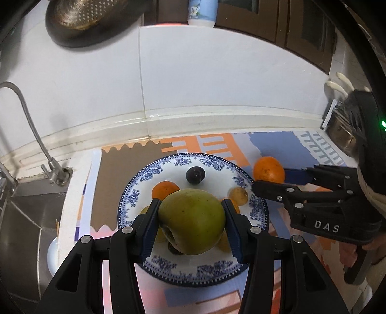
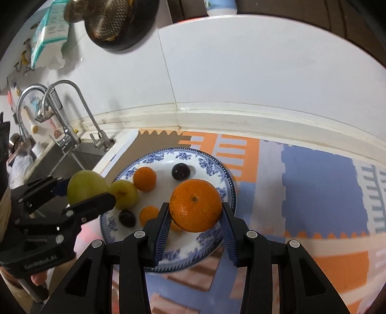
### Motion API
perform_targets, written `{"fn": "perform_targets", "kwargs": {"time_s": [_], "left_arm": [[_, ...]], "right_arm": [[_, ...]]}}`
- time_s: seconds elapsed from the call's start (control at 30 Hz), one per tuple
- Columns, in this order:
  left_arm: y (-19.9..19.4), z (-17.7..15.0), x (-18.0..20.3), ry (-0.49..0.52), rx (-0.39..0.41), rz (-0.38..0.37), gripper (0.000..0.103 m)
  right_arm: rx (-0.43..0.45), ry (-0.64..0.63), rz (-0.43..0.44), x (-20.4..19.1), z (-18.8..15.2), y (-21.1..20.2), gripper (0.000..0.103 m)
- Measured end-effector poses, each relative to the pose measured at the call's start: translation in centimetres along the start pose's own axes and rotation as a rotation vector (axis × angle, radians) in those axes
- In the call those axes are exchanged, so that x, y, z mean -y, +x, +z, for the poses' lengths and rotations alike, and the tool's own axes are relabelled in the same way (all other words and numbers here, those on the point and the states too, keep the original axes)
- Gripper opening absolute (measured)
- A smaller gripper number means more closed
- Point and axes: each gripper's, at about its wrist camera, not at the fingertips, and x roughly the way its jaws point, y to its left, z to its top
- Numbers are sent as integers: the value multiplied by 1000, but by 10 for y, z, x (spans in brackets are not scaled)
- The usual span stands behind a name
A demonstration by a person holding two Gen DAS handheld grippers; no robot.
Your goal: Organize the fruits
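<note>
My left gripper (image 1: 191, 221) is shut on a green apple (image 1: 191, 221) and holds it above a blue-and-white plate (image 1: 212, 268). My right gripper (image 2: 195, 212) is shut on an orange (image 2: 195, 209) and holds it over the plate's right side (image 2: 217, 166). On the plate lie a small orange (image 2: 144, 178), a dark plum (image 2: 181, 171), a second green fruit (image 2: 125, 194), another plum (image 2: 126, 218) and a small orange fruit (image 2: 149, 213). The right gripper (image 1: 272, 182) with its orange (image 1: 269, 169) shows at the right of the left wrist view. The left gripper (image 2: 84, 193) with the apple (image 2: 85, 187) shows at the left of the right wrist view.
The plate stands on a patterned orange, blue and brown mat (image 2: 313, 188) on a white counter. A steel sink (image 1: 21, 217) with taps (image 2: 72, 116) lies to the left. A white tiled wall (image 1: 193, 72) rises behind. A strainer (image 1: 89, 17) hangs above. A utensil rack (image 1: 342, 120) stands at right.
</note>
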Motion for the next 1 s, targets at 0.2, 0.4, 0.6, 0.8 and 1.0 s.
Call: {"fn": "perform_targets", "kwargs": {"time_s": [0.2, 0.4, 0.6, 0.8, 1.0], "left_arm": [[17, 3, 1, 14, -25, 24, 49], [29, 6, 3, 48, -50, 39, 50], [35, 10, 0, 30, -81, 46, 50], [22, 11, 1, 38, -37, 89, 68], [-1, 5, -2, 13, 0, 135, 68]], "right_arm": [[-58, -35, 36, 7, 18, 28, 42], [-103, -67, 59, 12, 30, 52, 42], [-141, -70, 76, 16, 32, 69, 42], [-137, -56, 80, 19, 31, 70, 46], [-75, -48, 44, 16, 27, 45, 49]]}}
